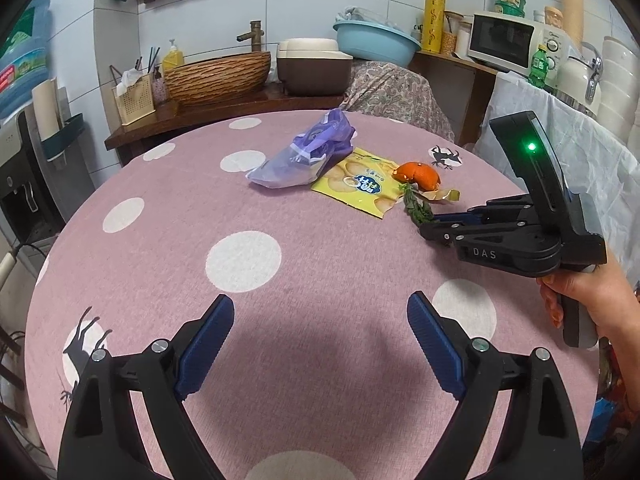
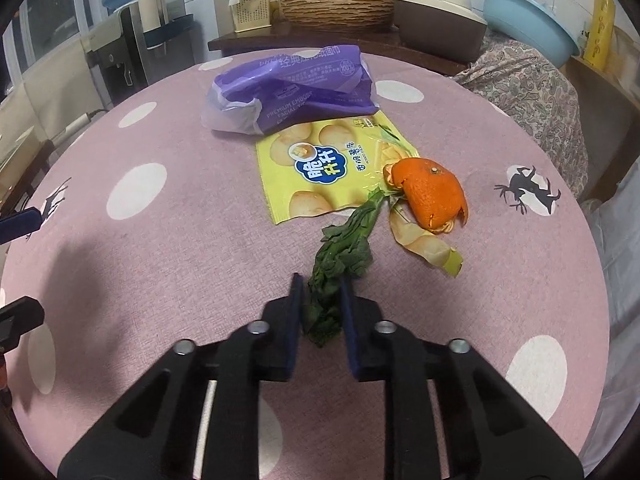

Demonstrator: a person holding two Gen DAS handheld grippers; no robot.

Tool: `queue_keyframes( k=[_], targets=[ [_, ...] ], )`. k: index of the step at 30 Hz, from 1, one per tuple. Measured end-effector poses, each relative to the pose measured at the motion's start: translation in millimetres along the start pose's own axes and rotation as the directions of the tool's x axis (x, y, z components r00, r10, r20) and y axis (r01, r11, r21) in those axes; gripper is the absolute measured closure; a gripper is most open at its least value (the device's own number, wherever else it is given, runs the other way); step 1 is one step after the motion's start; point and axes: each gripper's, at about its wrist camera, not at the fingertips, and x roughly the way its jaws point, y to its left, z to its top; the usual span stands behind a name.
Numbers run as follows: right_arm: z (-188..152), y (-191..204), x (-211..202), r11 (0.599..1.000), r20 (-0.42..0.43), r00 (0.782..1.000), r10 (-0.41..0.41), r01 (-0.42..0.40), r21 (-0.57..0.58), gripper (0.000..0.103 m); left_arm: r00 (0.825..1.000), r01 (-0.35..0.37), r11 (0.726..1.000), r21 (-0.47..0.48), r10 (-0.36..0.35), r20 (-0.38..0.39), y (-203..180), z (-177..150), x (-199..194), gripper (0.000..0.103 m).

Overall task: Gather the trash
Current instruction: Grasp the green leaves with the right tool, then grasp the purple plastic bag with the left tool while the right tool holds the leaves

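Observation:
Trash lies on a round pink table with white dots. A wilted green leaf lies nearest, and my right gripper is shut on its lower end, blue pads pressing both sides. Beyond it sit an orange peel, a pale peel strip, a yellow chip packet and a purple tissue wrapper. In the left wrist view the same pile shows: leaf, orange peel, chip packet, wrapper. My left gripper hangs open over bare cloth, well short of the pile.
A hand holds the right gripper's body at the right. Behind the table stand a wooden counter with a woven basin, a brown box, a blue bowl and a microwave.

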Motion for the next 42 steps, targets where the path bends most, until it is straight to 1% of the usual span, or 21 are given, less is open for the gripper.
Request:
queue_keyframes(
  k=[2, 4, 7, 12, 15, 17, 22, 23, 24, 25, 27, 28, 29, 30, 31, 32, 37, 42],
  targets=[
    [-1.2, -2.0, -1.3, 1.0, 0.0, 1.0, 0.011, -0.011, 0.006, 0.092, 1.0, -0.011, 1.0, 0.026, 0.011, 0.006, -1.3, 5.9, 2.7, 0.016],
    [-3.5, -5.2, -5.3, 0.999, 0.008, 1.0, 0.025, -0.025, 0.024, 0.093, 0.999, -0.031, 0.998, 0.05, 0.03, 0.018, -1.2, 15.8, 6.7, 0.016],
    [-6.4, -7.4, -16.2, 0.998, 0.034, 0.999, 0.04, -0.041, 0.046, 0.094, 0.999, -0.039, 0.997, 0.068, 0.036, 0.035, 2.2, 38.8, 18.0, 0.016],
    [-13.1, -4.2, -39.9, 0.998, 0.076, 0.996, 0.046, -0.05, 0.041, 0.094, 0.998, -0.055, 0.992, 0.115, 0.053, 0.019, 2.2, 76.4, 50.0, 0.014],
    [-18.3, -3.9, -52.8, 0.997, 0.097, 0.994, 0.055, -0.059, 0.043, 0.094, 0.996, -0.094, 0.986, 0.139, 0.094, 0.003, 0.3, 96.8, 72.8, 0.014],
    [-22.1, -4.7, -58.6, 0.996, 0.105, 0.992, 0.064, -0.069, 0.048, 0.094, 0.995, -0.099, 0.984, 0.151, 0.101, -0.007, -4.5, 110.5, 89.0, 0.014],
    [-33.1, -1.2, -72.0, 0.996, 0.127, 0.99, 0.067, -0.074, 0.054, 0.094, 0.987, -0.141, 0.975, 0.171, 0.151, -0.046, -14.5, 130.7, 125.4, 0.014],
    [-35.7, -1.3, -74.8, 0.995, 0.131, 0.989, 0.068, -0.077, 0.058, 0.094, 0.986, -0.148, 0.973, 0.179, 0.16, -0.052, -16.0, 132.3, 130.1, 0.016],
    [-37.2, -1.5, -76.7, 0.995, 0.135, 0.988, 0.07, -0.079, 0.061, 0.094, 0.983, -0.162, 0.969, 0.186, 0.175, -0.06, -17.4, 134.1, 137.1, 0.024],
    [-39.6, -1.4, -79.7, 0.995, 0.14, 0.988, 0.069, -0.079, 0.062, 0.094, 0.98, -0.168, 0.968, 0.188, 0.184, -0.071, -17.6, 135.4, 142.5, 0.028],
    [-43.5, -1.7, -84.1, 0.995, 0.149, 0.987, 0.066, -0.077, 0.066, 0.094, 0.978, -0.162, 0.97, 0.179, 0.182, -0.099, -15.8, 135.7, 151.3, 0.044],
    [-44.7, -1.9, -85.4, 0.994, 0.152, 0.986, 0.068, -0.08, 0.069, 0.094, 0.978, -0.161, 0.972, 0.172, 0.181, -0.108, -14.0, 135.2, 154.1, 0.049],
    [-46.4, -2.1, -87.1, 0.994, 0.156, 0.985, 0.07, -0.082, 0.073, 0.094, 0.977, -0.162, 0.973, 0.167, 0.182, -0.112, -12.1, 134.6, 155.9, 0.063],
    [-47.7, -2.1, -88.7, 0.994, 0.161, 0.985, 0.069, -0.082, 0.076, 0.094, 0.978, -0.159, 0.974, 0.159, 0.178, -0.113, -9.8, 133.4, 156.3, 0.072],
    [-49.3, -1.5, -90.6, 0.994, 0.166, 0.984, 0.067, -0.081, 0.076, 0.094, 0.979, -0.154, 0.978, 0.144, 0.17, -0.11, -6.2, 131.7, 154.7, 0.079],
    [-50.5, -1.1, -92.2, 0.994, 0.172, 0.983, 0.07, -0.084, 0.076, 0.094, 0.979, -0.16, 0.979, 0.129, 0.174, -0.109, -2.7, 130.4, 153.1, 0.083],
    [-53.8, 1.7, -98.2, 0.993, 0.205, 0.976, 0.074, -0.092, 0.079, 0.094, 0.983, -0.158, 0.986, 0.047, 0.161, -0.085, 17.4, 122.5, 136.3, 0.086],
    [-58.8, 6.3, -101.6, 0.991, 0.229, 0.97, 0.082, -0.103, 0.081, 0.094, 0.992, -0.128, 0.992, 0.004, 0.128, -0.007, 28.6, 105.7, 90.0, 0.087]
  ],
)
